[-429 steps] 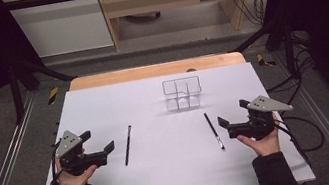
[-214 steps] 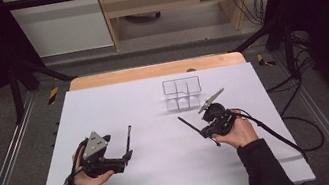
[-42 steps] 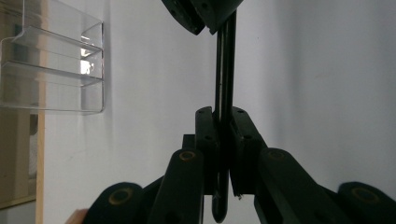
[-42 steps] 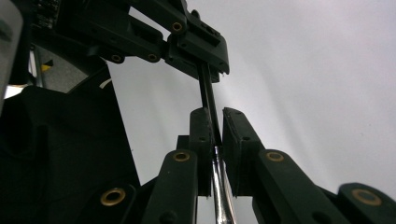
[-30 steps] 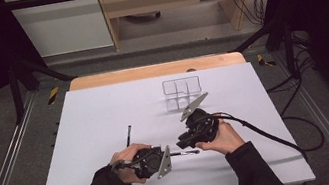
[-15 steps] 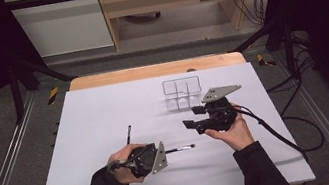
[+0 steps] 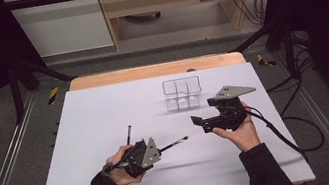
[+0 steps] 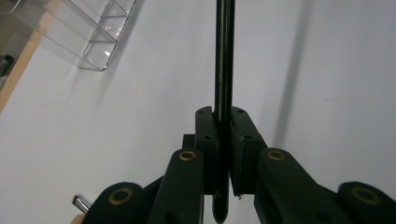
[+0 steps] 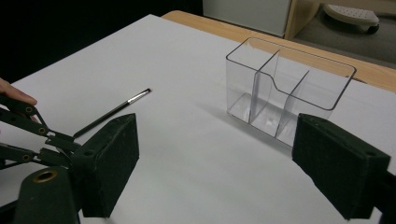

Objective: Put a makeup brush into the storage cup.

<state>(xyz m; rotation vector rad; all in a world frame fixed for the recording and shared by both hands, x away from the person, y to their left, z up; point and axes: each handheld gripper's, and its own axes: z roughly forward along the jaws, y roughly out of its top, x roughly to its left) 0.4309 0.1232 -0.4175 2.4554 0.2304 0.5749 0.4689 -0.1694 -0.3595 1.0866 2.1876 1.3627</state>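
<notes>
Left gripper is clamped tight on a thin black brush, holding it near the front of the white table with the tip sticking out to the right. Right gripper hangs wide open with nothing in it, just near the clear divided organizer at the far side. A second brush lies on the table by the left hand.

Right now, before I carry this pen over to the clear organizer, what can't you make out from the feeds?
- Held pen, left gripper view: its far tip is cut off by the top edge.
- Second pen, high view: its near end is hidden behind the left gripper and hand.
- Organizer, right gripper view: its near corner is covered by the right gripper's pad.
- Any print on either pen: too small.
</notes>
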